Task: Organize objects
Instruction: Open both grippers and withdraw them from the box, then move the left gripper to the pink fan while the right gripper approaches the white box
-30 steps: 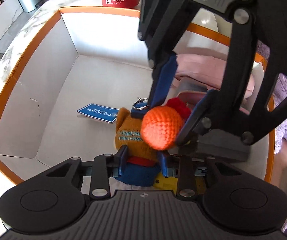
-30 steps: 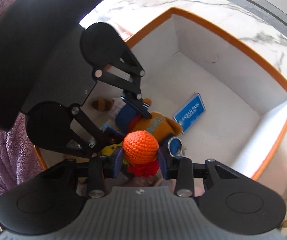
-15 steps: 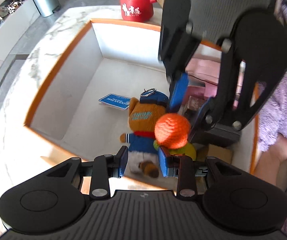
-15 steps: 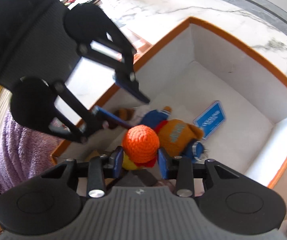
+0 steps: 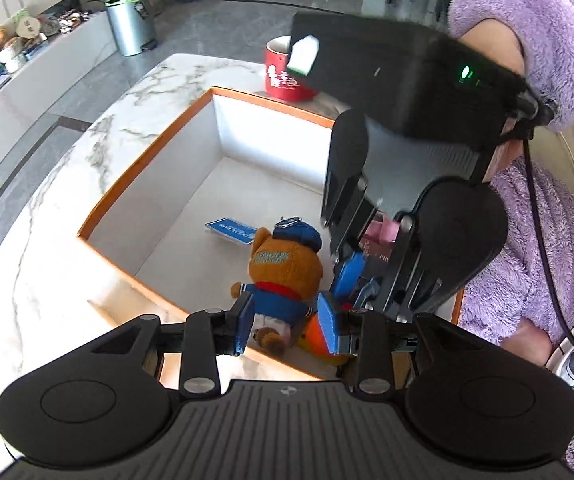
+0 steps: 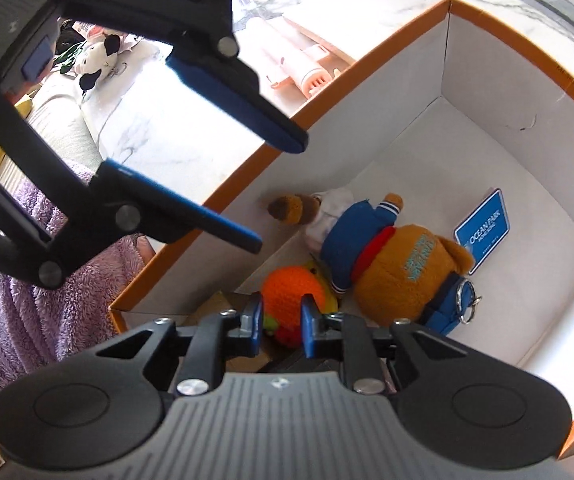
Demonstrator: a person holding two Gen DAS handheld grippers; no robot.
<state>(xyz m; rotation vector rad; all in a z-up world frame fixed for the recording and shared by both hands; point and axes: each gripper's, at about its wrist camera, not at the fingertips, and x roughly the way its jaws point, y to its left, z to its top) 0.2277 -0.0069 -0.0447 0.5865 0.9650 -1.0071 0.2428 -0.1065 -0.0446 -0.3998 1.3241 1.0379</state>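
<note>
Plush bear (image 6: 391,256): fuzzy cloth, metal keyring (image 6: 469,303). Crocheted orange ball (image 6: 293,300) between right gripper (image 6: 282,322) pads: knobbly yarn. Box (image 5: 215,136): matt white card. Tabletop (image 5: 47,216): glossy marble.

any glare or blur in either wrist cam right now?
Left wrist: fisheye bends the marble table edge; right tongs slightly motion-blurred. Right wrist: sunlight blows out the marble beside the orange box; plush bear stays sharp.
</note>
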